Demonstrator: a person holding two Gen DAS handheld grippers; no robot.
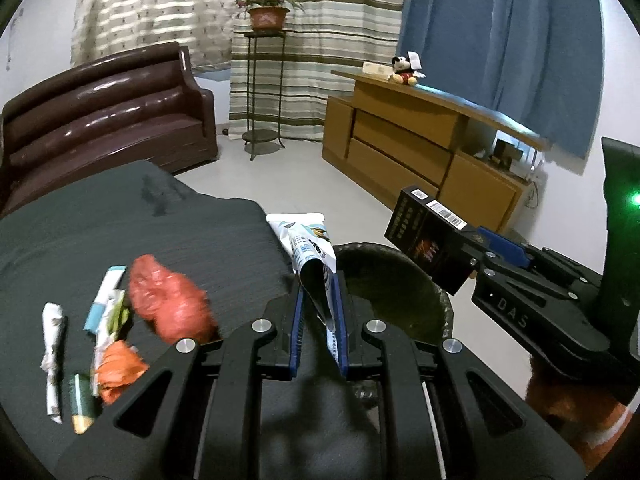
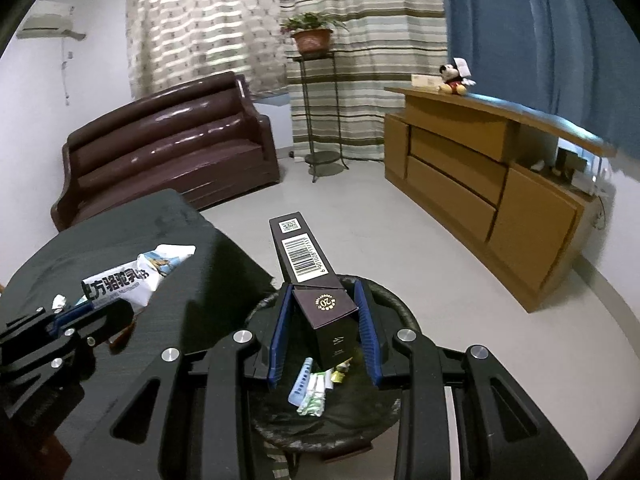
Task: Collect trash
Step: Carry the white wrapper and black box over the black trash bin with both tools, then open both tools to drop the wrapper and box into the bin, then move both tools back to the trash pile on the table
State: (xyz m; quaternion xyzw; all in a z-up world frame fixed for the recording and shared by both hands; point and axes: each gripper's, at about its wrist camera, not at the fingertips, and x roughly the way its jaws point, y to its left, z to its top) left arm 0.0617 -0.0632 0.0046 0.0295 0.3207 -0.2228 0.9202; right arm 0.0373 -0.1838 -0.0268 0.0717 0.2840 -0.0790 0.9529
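My left gripper (image 1: 319,300) is shut on a white and blue snack bag (image 1: 308,248), held over the table edge beside the black bin (image 1: 416,280). The bag also shows in the right wrist view (image 2: 132,280). My right gripper (image 2: 325,312) is shut on a long black carton (image 2: 308,264) with a barcode, held above the bin (image 2: 396,308); the carton also shows in the left wrist view (image 1: 428,240). Several wrappers (image 2: 316,388) lie inside the bin.
On the dark table (image 1: 100,220) lie a red plastic bag (image 1: 168,300), an orange wrapper (image 1: 120,372), a rolled white paper (image 1: 52,360) and other scraps. A brown sofa (image 1: 100,120), a plant stand (image 1: 264,92) and a wooden cabinet (image 1: 420,140) stand behind.
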